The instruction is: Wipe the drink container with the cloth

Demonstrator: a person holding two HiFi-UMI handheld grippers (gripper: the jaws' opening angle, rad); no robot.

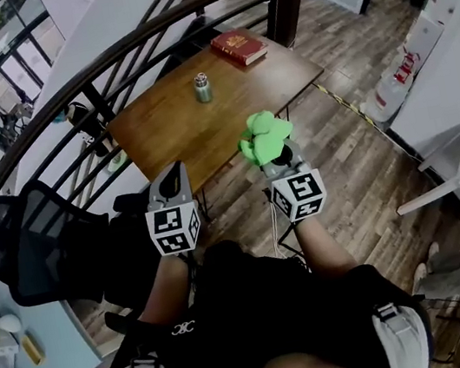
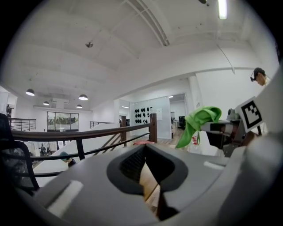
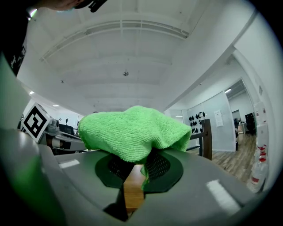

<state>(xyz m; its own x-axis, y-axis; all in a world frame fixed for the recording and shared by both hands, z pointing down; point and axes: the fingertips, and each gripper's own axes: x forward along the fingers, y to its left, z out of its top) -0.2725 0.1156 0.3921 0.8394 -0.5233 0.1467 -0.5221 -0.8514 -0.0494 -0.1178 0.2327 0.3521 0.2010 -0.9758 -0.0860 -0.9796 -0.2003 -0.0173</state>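
Note:
The drink container, a small silver-green can (image 1: 202, 87), stands upright on the far part of a brown wooden table (image 1: 168, 132). My right gripper (image 1: 276, 155) is held in the air short of the table's near edge, shut on a bright green cloth (image 1: 264, 136) that bunches over its jaws. The right gripper view shows the cloth (image 3: 132, 130) draped over the right gripper (image 3: 135, 170). My left gripper (image 1: 173, 173) hovers beside it to the left, shut and empty. In the left gripper view the left gripper (image 2: 143, 170) holds nothing, and the cloth (image 2: 199, 121) hangs at right.
A red book (image 1: 238, 47) lies at the table's far right corner. A dark curved railing (image 1: 102, 60) runs behind the table. A black mesh chair (image 1: 39, 248) stands at left. A water jug (image 1: 393, 84) and a white desk (image 1: 457, 174) are at right.

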